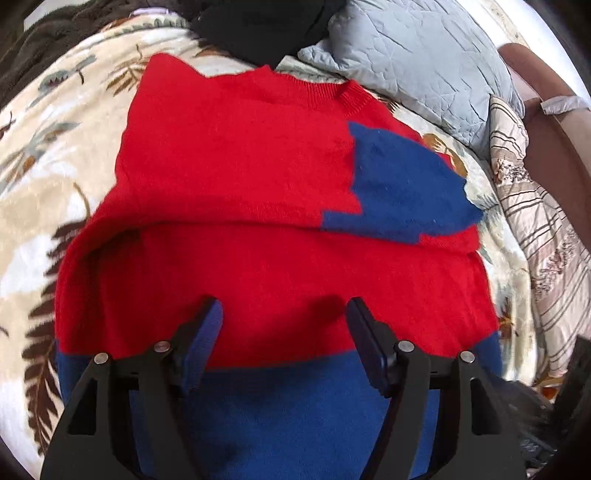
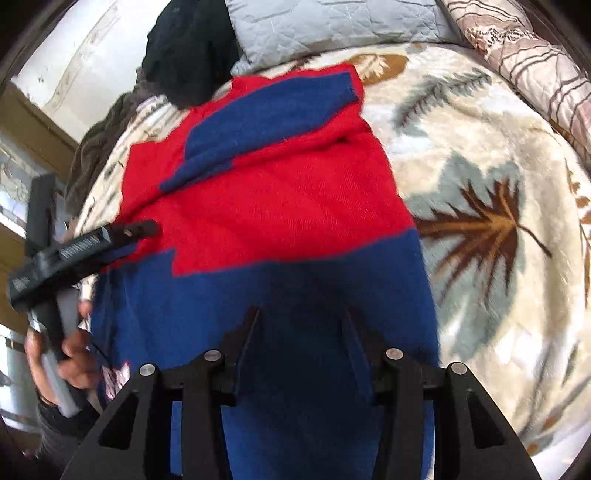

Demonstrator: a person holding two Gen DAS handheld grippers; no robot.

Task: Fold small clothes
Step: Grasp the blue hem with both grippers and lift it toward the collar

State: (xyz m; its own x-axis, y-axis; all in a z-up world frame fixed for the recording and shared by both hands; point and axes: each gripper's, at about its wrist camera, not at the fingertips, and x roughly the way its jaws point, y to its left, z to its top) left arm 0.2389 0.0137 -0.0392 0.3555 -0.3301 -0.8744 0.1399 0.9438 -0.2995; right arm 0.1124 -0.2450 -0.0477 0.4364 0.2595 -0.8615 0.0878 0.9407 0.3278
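Leaf-patterned blanket (image 2: 480, 177) covers the bed, with a grey pillow (image 1: 417, 59) at twelve o'clock. On it lies the red and blue sweater (image 1: 240, 155), sleeves already turned in, a crosswise fold showing across its middle. Both tools hang just above the blue hem end at six o'clock. The left gripper (image 1: 284, 332) stands open with nothing between its fingers; the right gripper (image 2: 299, 343) stands apart too, empty. I judge the next move is to pinch the hem and carry it toward the collar.

One sweater (image 1: 236, 155), two pillows (image 1: 413, 62), perhaps one dark garment (image 1: 258, 26), two claws (image 1: 284, 314).
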